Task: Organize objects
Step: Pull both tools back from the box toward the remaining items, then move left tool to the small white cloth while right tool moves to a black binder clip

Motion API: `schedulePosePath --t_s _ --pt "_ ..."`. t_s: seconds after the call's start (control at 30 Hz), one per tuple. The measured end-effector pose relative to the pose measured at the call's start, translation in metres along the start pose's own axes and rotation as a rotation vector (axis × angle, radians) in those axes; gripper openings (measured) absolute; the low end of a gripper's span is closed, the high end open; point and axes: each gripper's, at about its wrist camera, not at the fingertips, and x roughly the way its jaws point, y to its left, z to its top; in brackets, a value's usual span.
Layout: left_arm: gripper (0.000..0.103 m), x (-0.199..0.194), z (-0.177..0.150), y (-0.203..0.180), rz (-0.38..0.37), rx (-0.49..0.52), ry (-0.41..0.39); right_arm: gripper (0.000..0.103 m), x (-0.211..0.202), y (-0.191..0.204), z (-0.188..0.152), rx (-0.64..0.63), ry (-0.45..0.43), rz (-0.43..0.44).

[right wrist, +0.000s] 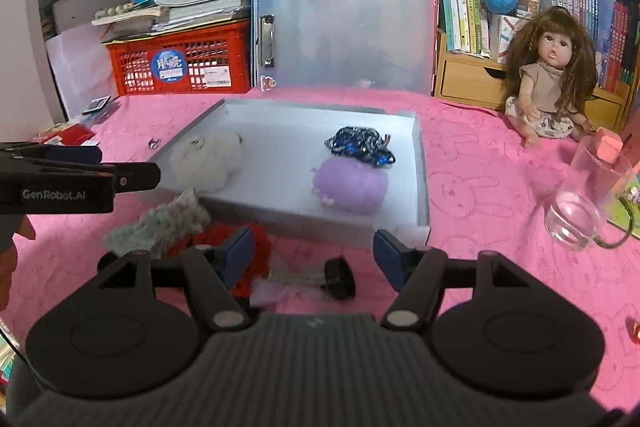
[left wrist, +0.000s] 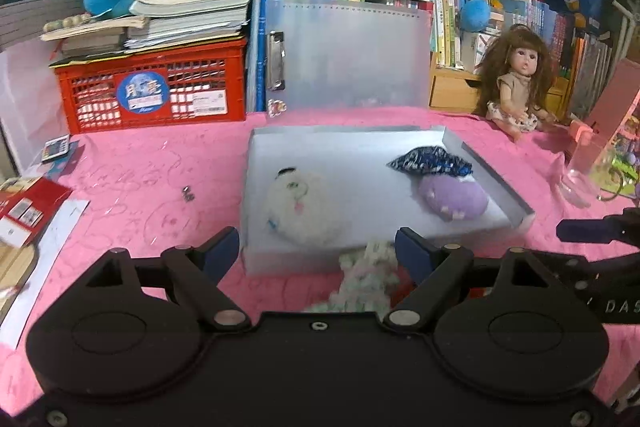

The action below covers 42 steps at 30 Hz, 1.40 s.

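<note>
A shallow grey tray (left wrist: 492, 179) (right wrist: 420, 163) lies on the pink cloth. In it are a white plush (left wrist: 300, 203) (right wrist: 208, 159), a purple plush (left wrist: 454, 199) (right wrist: 350, 185) and a dark blue sequin pouch (left wrist: 430, 161) (right wrist: 360, 143). In front of the tray lie a pale green knitted piece (left wrist: 366, 279) (right wrist: 160, 221), a red knitted item (right wrist: 262, 247) and a black-handled brush (right wrist: 320, 281). My left gripper (left wrist: 318, 251) is open, just above the knitted piece. My right gripper (right wrist: 314, 253) is open, above the brush.
A red crate (left wrist: 152, 91) with stacked books, an upright translucent folder (left wrist: 348, 55) and bookshelves with plush toys stand behind. A doll (left wrist: 516, 83) (right wrist: 548, 83) sits at the right. A glass pitcher (right wrist: 588, 203) stands right of the tray. Papers lie at the left edge.
</note>
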Motion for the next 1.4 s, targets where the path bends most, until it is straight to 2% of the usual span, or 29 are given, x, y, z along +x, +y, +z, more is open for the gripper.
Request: schedulePosePath --t_s 0.27,0.37,0.5,0.67,0.73,0.9,1.17,1.23,1.33,1.4 --pt "0.084 -0.026 -0.037 0.005 0.035 -0.030 -0.010 0.078 -0.006 0.011 -0.023 -0.028 0.031 0.006" --pt "0.084 -0.034 -0.051 0.000 0.028 -0.013 -0.012 0.078 -0.004 0.013 -0.035 -0.017 0.057 0.022" --pt "0.084 -0.032 -0.065 -0.005 0.025 -0.010 0.021 0.078 -0.002 0.020 -0.044 -0.032 0.073 0.016" --pt "0.071 -0.024 -0.074 -0.004 0.020 -0.030 0.060 0.077 0.000 0.026 -0.047 -0.057 0.070 0.019" --pt "0.061 -0.021 -0.075 -0.002 0.023 -0.035 0.067 0.075 0.003 0.028 -0.048 -0.063 0.075 0.019" --pt "0.048 -0.017 -0.076 0.003 0.024 -0.048 0.080 0.071 0.006 0.032 -0.049 -0.074 0.078 0.018" --pt "0.039 -0.026 -0.078 0.003 0.030 -0.016 0.059 0.067 0.007 0.034 -0.048 -0.083 0.069 0.012" --pt "0.034 -0.028 -0.080 0.005 0.030 -0.011 0.058 0.066 0.006 0.033 -0.048 -0.083 0.067 0.012" --pt "0.026 -0.029 -0.080 0.007 0.038 -0.013 0.066 0.062 0.005 0.033 -0.048 -0.080 0.064 0.006" --pt "0.026 -0.031 -0.080 0.007 0.031 -0.015 0.062 0.059 0.006 0.033 -0.048 -0.079 0.064 0.005"
